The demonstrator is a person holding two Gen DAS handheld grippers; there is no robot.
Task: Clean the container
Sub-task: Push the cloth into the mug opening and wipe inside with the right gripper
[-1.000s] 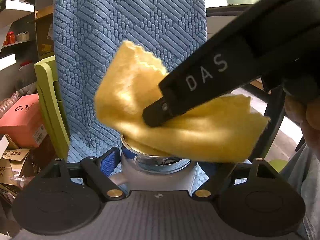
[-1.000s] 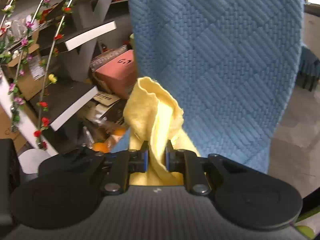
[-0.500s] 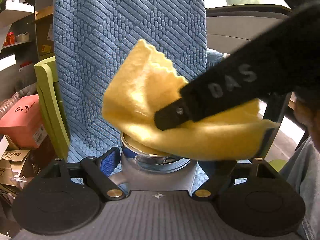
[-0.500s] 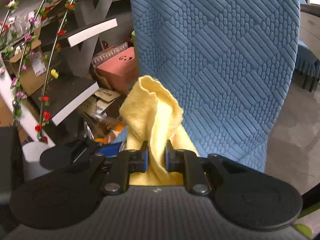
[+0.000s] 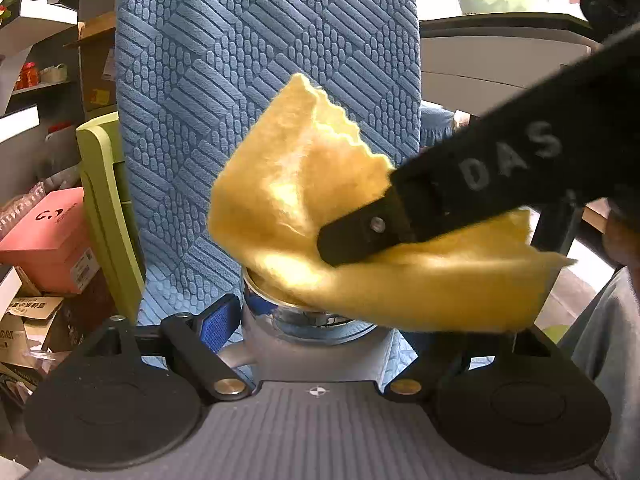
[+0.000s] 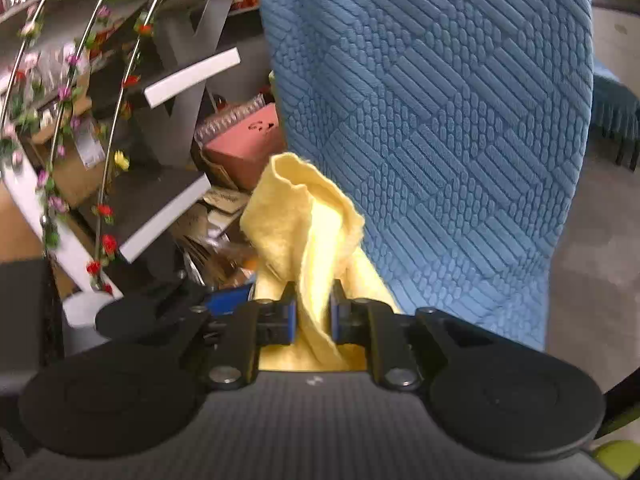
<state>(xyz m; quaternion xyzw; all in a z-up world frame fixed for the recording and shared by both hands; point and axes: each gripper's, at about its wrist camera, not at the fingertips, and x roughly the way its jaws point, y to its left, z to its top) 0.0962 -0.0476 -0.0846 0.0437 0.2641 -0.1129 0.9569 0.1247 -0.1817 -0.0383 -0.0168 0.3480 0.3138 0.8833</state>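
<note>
A blue quilted chair back fills most of what I see from either claw, with shelves and a pink box of clutter off to one side. In front of it my yellow cloth is the next biggest thing. My right claw has its fingers drawn in tight on a bunched fold of that cloth, which stands up between the blue pads. From the left view this claw comes in from the right as a long black finger and pushes the cloth down and to the left.

My left claw grips the metal container across its body, fingers spread wide to fit it, mouth pointing away from me toward the chair. The container sits right at the fingertips, upright as far as I can tell.

What matters for the next stroke: the container's mouth lies below and left of the right claw's tip, and the cloth's lower edge dips just inside the rim, so the wiping goes down along the container's axis.

Most of the rim, the whole inside and my left claw's right-hand pad are hidden under the cloth. I cannot tell how clean it is.
</note>
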